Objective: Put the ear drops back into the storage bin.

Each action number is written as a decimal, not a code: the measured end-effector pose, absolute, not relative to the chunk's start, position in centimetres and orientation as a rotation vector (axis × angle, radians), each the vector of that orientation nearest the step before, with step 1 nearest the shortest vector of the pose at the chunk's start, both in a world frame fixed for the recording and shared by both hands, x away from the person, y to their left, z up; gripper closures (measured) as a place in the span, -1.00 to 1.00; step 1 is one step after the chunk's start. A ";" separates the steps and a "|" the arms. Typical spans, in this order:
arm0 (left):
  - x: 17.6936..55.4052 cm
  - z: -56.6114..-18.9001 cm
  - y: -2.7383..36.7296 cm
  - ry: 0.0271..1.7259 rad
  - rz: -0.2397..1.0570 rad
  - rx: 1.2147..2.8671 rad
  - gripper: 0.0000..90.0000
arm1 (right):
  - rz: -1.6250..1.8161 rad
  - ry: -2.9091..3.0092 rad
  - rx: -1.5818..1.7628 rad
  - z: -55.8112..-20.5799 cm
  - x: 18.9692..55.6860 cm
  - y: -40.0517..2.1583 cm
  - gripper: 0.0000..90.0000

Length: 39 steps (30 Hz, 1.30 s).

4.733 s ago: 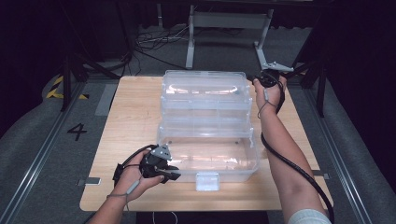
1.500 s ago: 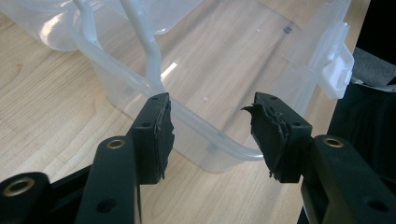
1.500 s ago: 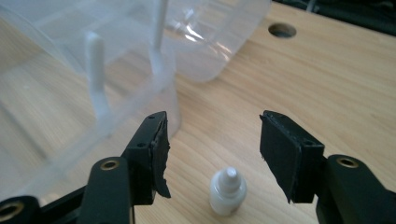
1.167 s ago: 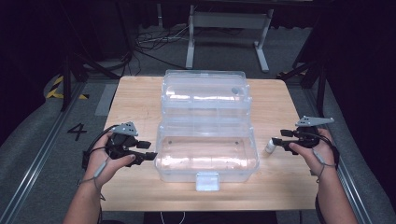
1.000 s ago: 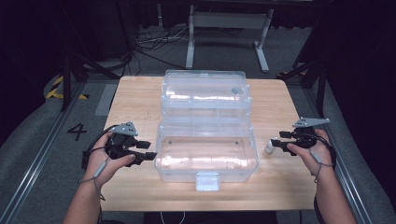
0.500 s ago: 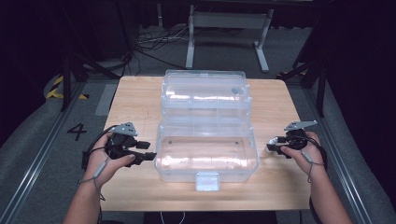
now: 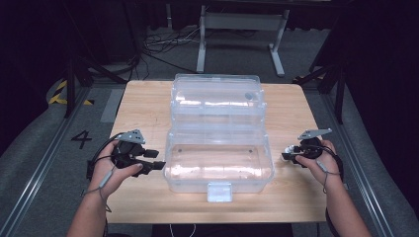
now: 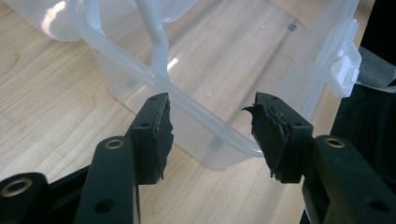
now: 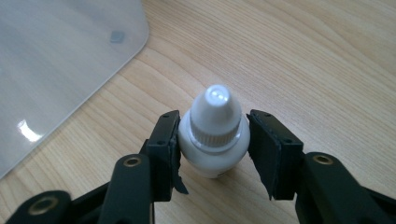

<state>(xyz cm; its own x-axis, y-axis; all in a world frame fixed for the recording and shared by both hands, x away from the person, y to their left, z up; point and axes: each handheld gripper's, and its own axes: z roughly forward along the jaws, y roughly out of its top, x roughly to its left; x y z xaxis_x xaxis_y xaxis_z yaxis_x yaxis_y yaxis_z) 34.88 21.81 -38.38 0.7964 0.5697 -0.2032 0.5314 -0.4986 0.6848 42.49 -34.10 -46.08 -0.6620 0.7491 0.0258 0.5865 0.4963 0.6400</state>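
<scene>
A clear plastic tiered box (image 7: pixel 217 163) stands open in the middle of the wooden table (image 7: pixel 143 103), its white latch (image 7: pixel 219 191) facing the near edge. My left gripper (image 7: pixel 155 159) is open at the box's left near corner; in the left gripper view (image 8: pixel 210 135) the box's rim (image 8: pixel 205 119) passes between the spread pads untouched. Right of the box, my right gripper (image 7: pixel 287 157) sits low over the table. A small white dropper bottle (image 9: pixel 214 135) lies between its jaws (image 9: pixel 212 149), which have just been closing. One pad (image 9: pixel 166 144) meets the bottle; the other stands a sliver off.
The table's right edge (image 7: pixel 328 163) lies just beyond my right hand. A metal stand (image 7: pixel 242 29) and cables are on the dark floor behind the table. Bare wood lies on both sides of the box.
My right hand came from the box's far right corner to the table's right side, sank toward the wood, and its jaws narrowed around the bottle. My left gripper shifted from the box's front to its left near corner.
</scene>
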 end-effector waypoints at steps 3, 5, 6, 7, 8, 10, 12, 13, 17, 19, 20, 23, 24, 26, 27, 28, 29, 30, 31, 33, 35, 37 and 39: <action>34.8 -38.3 21.9 0.812 0.069 2.200 0.04 | 0.920 2.486 1.123 -46.0 42.5 -34.1 0.32; 34.8 -38.2 22.0 0.813 0.071 2.195 0.04 | 0.917 2.487 1.121 -46.0 42.5 -34.1 0.32; 34.8 -38.2 22.1 0.815 0.072 2.192 0.04 | 0.910 2.491 1.115 -45.9 42.5 -34.0 0.33; 34.8 -38.1 22.2 0.814 0.076 2.189 0.04 | 0.905 2.494 1.105 -45.9 42.5 -34.0 0.33; 34.7 -38.1 22.2 0.817 0.076 2.188 0.04 | 0.904 2.503 1.109 -45.7 42.5 -34.0 0.33; 34.7 -38.1 22.3 0.824 0.077 2.181 0.04 | 0.914 2.500 1.099 -45.4 42.4 -34.0 0.33; 34.7 -38.1 22.5 0.824 0.081 2.180 0.04 | 0.927 2.499 1.105 -45.0 42.2 -34.0 0.33; 34.6 -38.0 22.6 0.828 0.083 2.177 0.04 | 0.933 2.503 1.108 -44.9 42.2 -34.0 0.33; 34.5 -38.1 22.8 0.845 0.087 2.167 0.04 | 0.960 2.499 1.099 -43.7 42.0 -34.0 0.33; 34.5 -38.1 22.9 0.847 0.090 2.169 0.04 | 0.974 2.497 1.093 -43.0 41.9 -34.0 0.33; 34.5 -38.1 23.0 0.852 0.091 2.166 0.04 | 0.978 2.494 1.086 -42.7 41.8 -33.9 0.33; 34.5 -38.1 23.0 0.853 0.091 2.168 0.04 | 0.975 2.493 1.063 -41.9 41.7 -33.9 0.33; 34.5 -38.1 23.1 0.855 0.092 2.168 0.04 | 0.977 2.495 1.059 -41.7 41.6 -33.8 0.33; 34.4 -38.1 23.1 0.862 0.092 2.166 0.04 | 0.991 2.502 1.041 -40.9 41.5 -33.7 0.33; 34.3 -38.1 23.1 0.866 0.093 2.162 0.04 | 0.997 2.508 1.024 -40.2 41.5 -33.6 0.33; 34.3 -38.1 23.1 0.866 0.093 2.162 0.04 | 0.998 2.513 1.010 -39.8 41.5 -33.5 0.33; 34.2 -38.1 23.1 0.869 0.091 2.160 0.04 | 0.998 2.513 1.010 -39.8 41.5 -33.5 0.33; 34.2 -38.1 23.2 0.863 0.095 2.164 0.04 | 1.004 2.514 0.998 -39.5 41.4 -33.5 0.33; 34.2 -38.1 23.2 0.867 0.093 2.162 0.04 | 1.010 2.518 0.987 -39.1 41.4 -33.4 0.33; 34.2 -38.1 23.2 0.866 0.094 2.162 0.04 | 1.020 2.521 0.972 -38.3 41.4 -33.2 0.33; 34.1 -38.1 23.3 0.871 0.095 2.159 0.04 | 1.021 2.527 0.945 -37.6 41.3 -33.0 0.33; 34.1 -38.1 23.3 0.872 0.097 2.158 0.04 | 1.025 2.537 0.922 -36.9 41.1 -32.8 0.33; 34.1 -38.0 23.4 0.872 0.097 2.158 0.04 | 1.032 2.548 0.900 -36.3 40.9 -32.6 0.33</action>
<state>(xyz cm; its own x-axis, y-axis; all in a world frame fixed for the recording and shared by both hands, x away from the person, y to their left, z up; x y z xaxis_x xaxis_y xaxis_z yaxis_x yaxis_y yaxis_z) 34.10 23.36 -38.05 0.7607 0.6153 -0.2067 0.5550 -0.4516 0.6986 40.93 -32.58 -36.33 -0.7784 0.6278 0.0017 0.4519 0.5584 0.6957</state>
